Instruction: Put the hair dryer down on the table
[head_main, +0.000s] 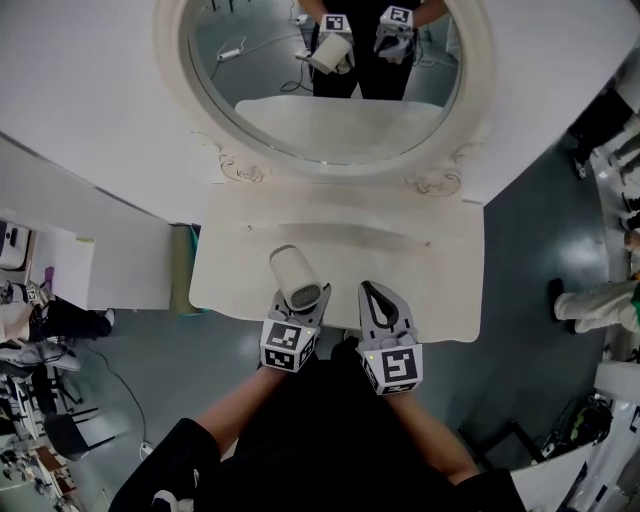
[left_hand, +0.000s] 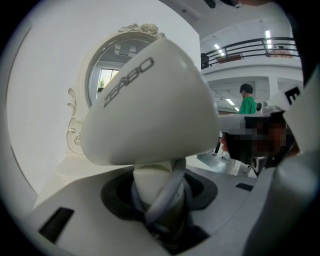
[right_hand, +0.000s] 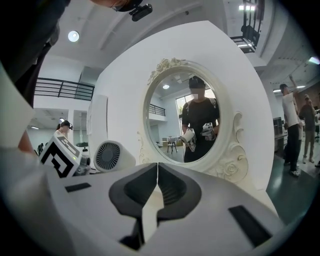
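Note:
A cream-white hair dryer (head_main: 294, 274) is held above the front of the pale dressing table (head_main: 440, 270), barrel pointing away toward the mirror. My left gripper (head_main: 300, 305) is shut on its handle (left_hand: 155, 185), and a grey cord (left_hand: 167, 192) crosses the handle between the jaws. The dryer's body (left_hand: 150, 105) fills the left gripper view. My right gripper (head_main: 378, 298) hovers just to the right of it, jaws shut and empty, tips meeting (right_hand: 157, 167). In the right gripper view the dryer's rear grille (right_hand: 107, 156) shows at left.
An oval mirror (head_main: 325, 75) in an ornate cream frame stands at the back of the table and reflects both grippers. Grey floor lies either side. A person in green (left_hand: 246, 102) stands far off. People (right_hand: 291, 130) stand at right.

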